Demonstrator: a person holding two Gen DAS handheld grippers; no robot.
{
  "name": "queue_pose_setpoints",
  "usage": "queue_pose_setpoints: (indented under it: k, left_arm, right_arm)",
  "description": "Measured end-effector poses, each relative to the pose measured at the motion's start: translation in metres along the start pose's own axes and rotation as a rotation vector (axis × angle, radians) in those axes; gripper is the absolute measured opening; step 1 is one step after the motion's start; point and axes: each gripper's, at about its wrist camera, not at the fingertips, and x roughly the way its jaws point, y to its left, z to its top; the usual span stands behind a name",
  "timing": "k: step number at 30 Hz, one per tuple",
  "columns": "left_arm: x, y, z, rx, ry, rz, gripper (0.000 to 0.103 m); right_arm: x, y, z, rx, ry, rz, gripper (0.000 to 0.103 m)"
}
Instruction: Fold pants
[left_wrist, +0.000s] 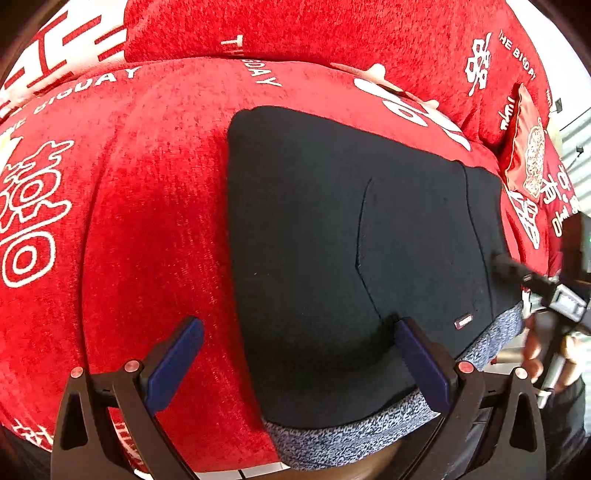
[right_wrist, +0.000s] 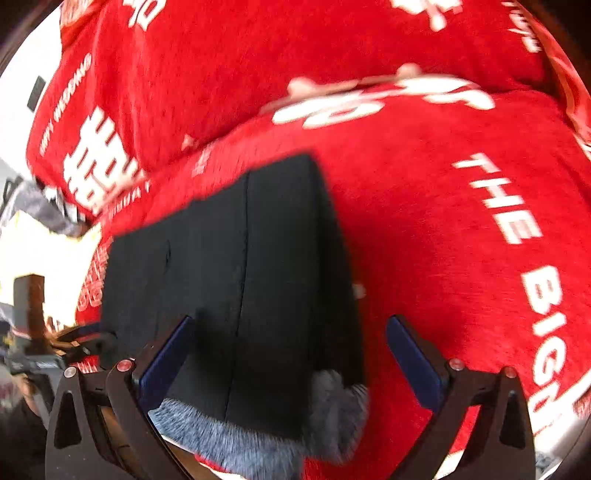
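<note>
Left tool (left_wrist: 299, 354) agape | pants (left_wrist: 354, 236) | cover (left_wrist: 147, 206) "THE BIGDAY"

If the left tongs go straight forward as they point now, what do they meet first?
Most likely the black pants: the open left tongs point at their near part just above the grey waistband. The red sofa cover lies under and beyond; depth is unclear.

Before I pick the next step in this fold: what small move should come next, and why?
Probably bring both grippers down onto the grey waistband and close on it. The black pants lie flat on the red cover, already doubled lengthwise. The left gripper and right gripper both stand with jaws open over that near edge, holding nothing.
</note>
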Motion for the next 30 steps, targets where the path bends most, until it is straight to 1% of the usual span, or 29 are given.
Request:
queue_pose_setpoints:
  k: [2,5,8,12,13,14,15,16,17,18,19,22,25,28,30]
  left_arm:
    - [0.002,0.0,0.001,0.003,-0.001,-0.013,0.103]
    - [0.008,0.001,0.005,-0.004,0.005,-0.047,0.103]
    - [0.014,0.003,0.007,-0.019,0.009,-0.083,0.103]
    - [0.017,-0.002,0.01,-0.009,-0.007,-0.097,0.103]
    - [0.018,-0.005,0.011,0.001,-0.004,-0.105,0.1]
    - [0.017,-0.01,0.011,0.02,-0.003,-0.114,0.093]
    - [0.014,-0.013,0.01,0.035,-0.015,-0.098,0.085]
    - [0.01,-0.018,0.008,0.064,-0.032,-0.087,0.075]
    - [0.005,-0.021,0.006,0.088,-0.048,-0.081,0.069]
    - [0.002,-0.022,0.005,0.096,-0.055,-0.08,0.06]
    - [-0.002,-0.021,0.004,0.091,-0.059,-0.085,0.053]
    - [-0.006,-0.014,0.004,0.053,-0.052,-0.11,0.046]
    - [-0.015,-0.013,0.001,0.049,-0.064,-0.109,0.045]
    - [-0.035,-0.008,0.002,0.049,-0.089,-0.098,0.045]
    - [-0.053,0.002,0.004,0.038,-0.109,-0.095,0.045]
  right_arm:
    - [0.011,0.005,-0.004,-0.011,0.025,0.037,0.103]
    - [0.013,0.002,-0.006,0.013,0.001,0.077,0.103]
    - [0.014,0.001,-0.008,0.004,-0.008,0.092,0.103]
    - [0.015,0.003,-0.006,-0.015,-0.007,0.101,0.103]
    - [0.016,0.004,-0.005,-0.016,-0.005,0.105,0.103]
    - [0.017,0.009,-0.005,-0.036,0.002,0.111,0.098]
    - [0.016,0.015,-0.006,-0.067,0.005,0.112,0.09]
    - [0.012,0.021,-0.007,-0.09,-0.006,0.1,0.082]
    - [0.008,0.023,-0.008,-0.103,-0.013,0.102,0.07]
    - [0.0,0.03,-0.01,-0.119,-0.031,0.111,0.066]
    - [-0.005,0.035,-0.012,-0.127,-0.043,0.112,0.059]
    - [-0.019,0.055,-0.014,-0.142,-0.074,0.092,0.054]
    - [-0.032,0.073,-0.013,-0.147,-0.097,0.084,0.052]
    - [-0.047,0.098,-0.011,-0.182,-0.12,0.076,0.052]
    - [-0.054,0.117,-0.01,-0.212,-0.136,0.078,0.052]
